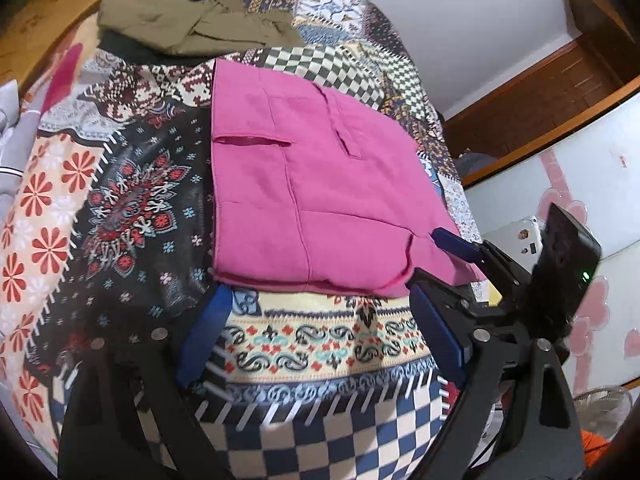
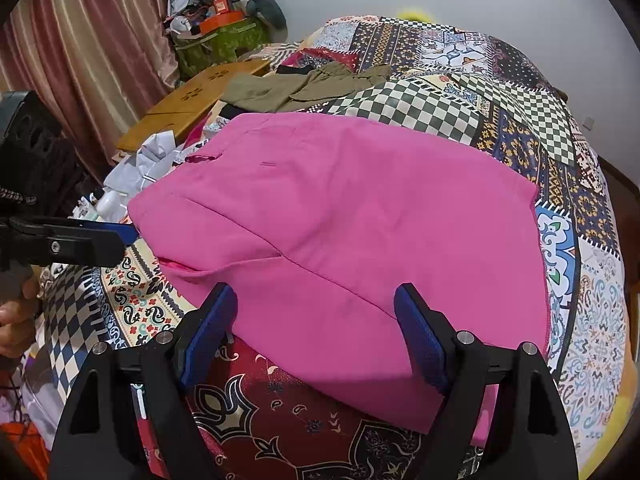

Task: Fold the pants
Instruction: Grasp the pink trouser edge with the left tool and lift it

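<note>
A green bag point(image 2: 218, 46) past the far end of the bed point(image 2: 440, 92) brims with orange boxes and clutter. The pink pants point(image 2: 340, 216) lie folded flat on the bed, pocket slits up, nearer than the olive garment point(image 2: 296, 84). Left tongs point(image 1: 320, 328) and right tongs point(image 2: 316, 336) gape, released, at the pants' near edge.

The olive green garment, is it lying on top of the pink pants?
No, the olive green garment lies apart on the patterned bedspread, beyond the far edge of the folded pink pants.
</note>
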{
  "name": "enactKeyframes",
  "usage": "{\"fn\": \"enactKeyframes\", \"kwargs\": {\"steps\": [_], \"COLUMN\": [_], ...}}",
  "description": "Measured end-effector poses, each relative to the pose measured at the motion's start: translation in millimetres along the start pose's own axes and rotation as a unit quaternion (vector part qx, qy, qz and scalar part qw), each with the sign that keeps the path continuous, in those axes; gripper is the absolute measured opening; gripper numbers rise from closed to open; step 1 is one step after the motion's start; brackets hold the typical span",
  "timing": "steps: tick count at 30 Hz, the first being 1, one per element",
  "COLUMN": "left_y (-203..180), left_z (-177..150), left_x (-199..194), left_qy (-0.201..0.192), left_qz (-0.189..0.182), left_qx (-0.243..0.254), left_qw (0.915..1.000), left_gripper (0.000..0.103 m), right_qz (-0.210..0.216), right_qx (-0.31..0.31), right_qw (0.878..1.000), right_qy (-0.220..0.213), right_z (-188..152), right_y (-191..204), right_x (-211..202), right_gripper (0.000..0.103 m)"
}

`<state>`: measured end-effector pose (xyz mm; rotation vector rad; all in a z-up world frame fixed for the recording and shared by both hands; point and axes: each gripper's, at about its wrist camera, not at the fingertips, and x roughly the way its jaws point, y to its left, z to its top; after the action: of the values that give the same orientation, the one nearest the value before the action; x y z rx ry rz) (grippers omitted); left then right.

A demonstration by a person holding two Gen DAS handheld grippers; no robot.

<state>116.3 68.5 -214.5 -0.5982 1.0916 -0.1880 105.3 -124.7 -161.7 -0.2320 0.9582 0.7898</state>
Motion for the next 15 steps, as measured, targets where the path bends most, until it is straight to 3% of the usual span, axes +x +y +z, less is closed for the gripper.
{"fn": "enactKeyframes", "kwargs": {"steps": [4,6,8,12,15], "left_y": [-4,-6,-5,-18,-34], "left_z": [11,17,21,22,18], "left_x": [9,12,10,5,-5], "left_qy": [-0.005,-0.013,-0.017,-0.041,-0.075], "left_qz": [0.017,0.056,0.049,0.084,0.134], "left_qx": [0.007,0.006,-0.003,0.022,0.066], "left_qw": [0.9998,0.9983,0.9987,0.9954,0.9860], "left_gripper": [0.085,0.046,0.029,0.023,0.022], "right_qz": [0.002,0.004,0.005,0.010,0.024], "right_qx": [0.000,0.002,0.003,0.010,0.025], "right_qw": [1.000,1.000,1.000,1.000,0.999], "right_qy": [-0.002,-0.003,-0.004,-0.009,-0.018], "right_z": [-1,-1,-1,-3,-5], "right_y": [0,-1,-1,-3,-6], "right_x": [0,-1,-1,-4,-10], "right_gripper": [0.080,0.081,0.081,0.081,0.080]}}
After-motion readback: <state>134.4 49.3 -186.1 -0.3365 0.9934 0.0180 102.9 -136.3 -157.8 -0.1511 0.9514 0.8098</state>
